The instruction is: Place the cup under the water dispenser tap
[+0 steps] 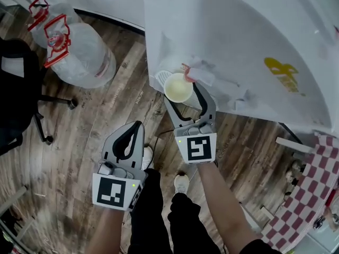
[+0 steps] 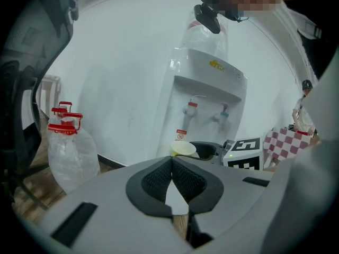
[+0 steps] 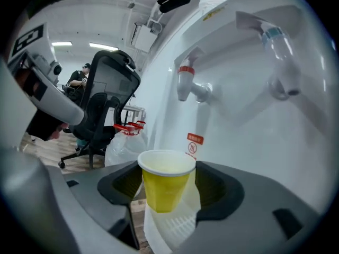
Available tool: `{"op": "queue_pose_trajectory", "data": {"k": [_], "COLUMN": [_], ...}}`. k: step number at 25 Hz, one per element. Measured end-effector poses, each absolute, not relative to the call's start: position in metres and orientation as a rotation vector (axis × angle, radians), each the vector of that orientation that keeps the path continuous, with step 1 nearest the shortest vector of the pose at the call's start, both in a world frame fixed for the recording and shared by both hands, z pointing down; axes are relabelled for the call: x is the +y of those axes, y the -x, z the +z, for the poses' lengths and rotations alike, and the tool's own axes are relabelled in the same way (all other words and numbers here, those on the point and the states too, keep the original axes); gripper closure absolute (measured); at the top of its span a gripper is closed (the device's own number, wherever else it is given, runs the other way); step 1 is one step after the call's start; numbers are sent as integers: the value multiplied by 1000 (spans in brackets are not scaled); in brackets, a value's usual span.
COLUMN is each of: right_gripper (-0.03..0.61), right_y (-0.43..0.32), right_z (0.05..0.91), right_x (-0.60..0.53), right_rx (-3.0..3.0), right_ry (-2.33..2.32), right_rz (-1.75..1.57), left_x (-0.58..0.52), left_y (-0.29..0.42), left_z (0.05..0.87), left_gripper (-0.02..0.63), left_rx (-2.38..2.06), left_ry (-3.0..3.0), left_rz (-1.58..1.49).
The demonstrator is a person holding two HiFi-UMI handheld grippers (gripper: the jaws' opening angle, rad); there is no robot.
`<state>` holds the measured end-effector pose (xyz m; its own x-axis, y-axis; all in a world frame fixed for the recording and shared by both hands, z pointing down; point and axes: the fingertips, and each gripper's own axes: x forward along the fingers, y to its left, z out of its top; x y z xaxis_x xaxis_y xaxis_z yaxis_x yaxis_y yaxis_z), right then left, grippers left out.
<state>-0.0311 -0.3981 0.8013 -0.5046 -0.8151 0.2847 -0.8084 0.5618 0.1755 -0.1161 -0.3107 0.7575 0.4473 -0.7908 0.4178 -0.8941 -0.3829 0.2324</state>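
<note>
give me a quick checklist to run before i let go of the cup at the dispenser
1. Cup held between the right tool's jaws: ok, a pad sits at each side near the rim.
2. Cup upright, mouth up: ok.
3. Cup over the drip tray: ok, the white grille shows below it.
4. Rim directly beneath the red tap: cannot tell; in the head view the tap sits at the cup's far edge.
5. Cup base resting on the tray: cannot tell.
6. Left tool out of the way: ok, jaws together, empty, back from the dispenser.
</note>
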Motion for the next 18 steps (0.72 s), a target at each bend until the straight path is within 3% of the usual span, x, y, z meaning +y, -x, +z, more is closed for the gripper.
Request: {"op": "queue_pose_trajectory", "data": {"k": [18], "right_gripper": [250], "right_y": [30], "right_z": [817], "right_x": [-407], "right_rx": [-2490], "right_ry": [-1387], "right_rz": [-71], "left_x": [-292], "left_y": [123], "left_z": [777], "left_gripper": [598], "left_rx": [-1465], "left_ry": [-2288], "left_rz": [345]}}
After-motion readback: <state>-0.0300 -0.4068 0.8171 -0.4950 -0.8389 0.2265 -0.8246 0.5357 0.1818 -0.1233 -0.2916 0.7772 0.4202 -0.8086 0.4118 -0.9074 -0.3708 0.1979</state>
